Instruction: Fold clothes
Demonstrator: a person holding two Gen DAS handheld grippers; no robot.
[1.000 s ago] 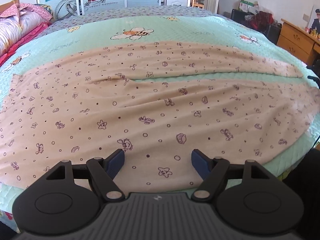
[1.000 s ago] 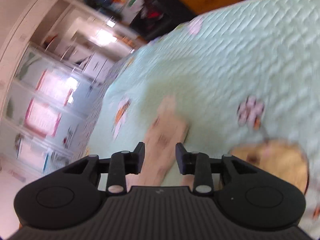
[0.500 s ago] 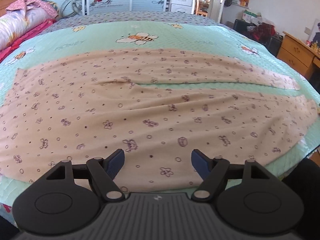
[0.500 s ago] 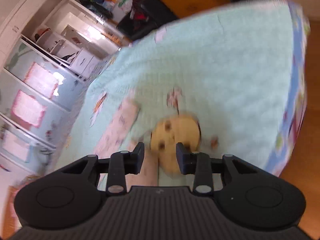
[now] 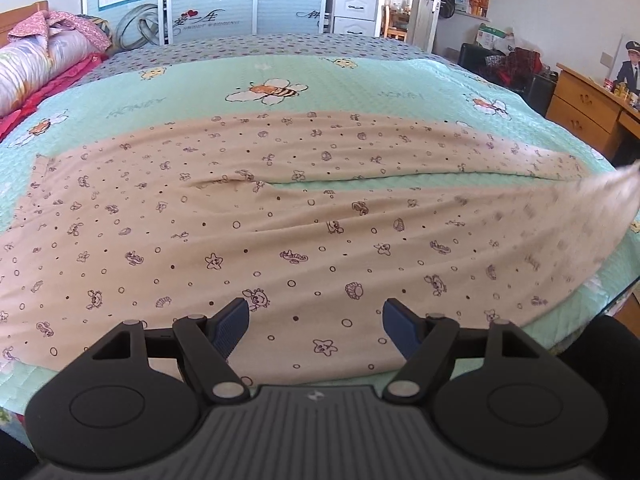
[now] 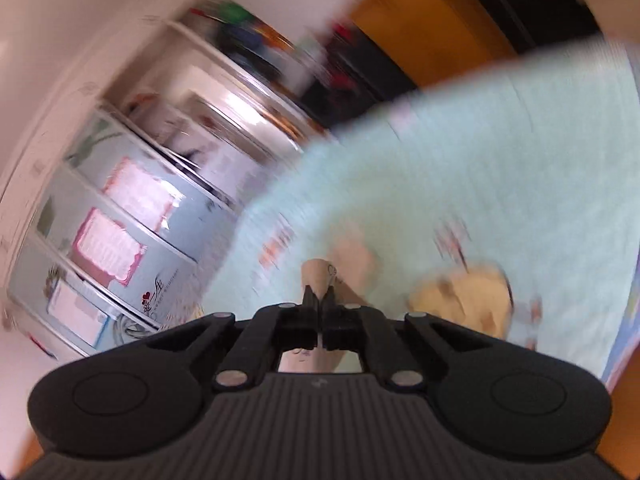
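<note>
Beige cartoon-print cotton trousers (image 5: 280, 240) spread flat across mint-green quilted bedspread (image 5: 360, 76), one leg end lifted and blurred at right, right gripper (image 6: 319, 300) clamped tight on that beige fabric, left gripper (image 5: 316, 320) wide apart, empty, above the near trouser edge

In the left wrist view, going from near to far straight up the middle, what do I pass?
left gripper → printed beige pants → bee picture on the green bedspread → blue sliding wardrobe doors
</note>
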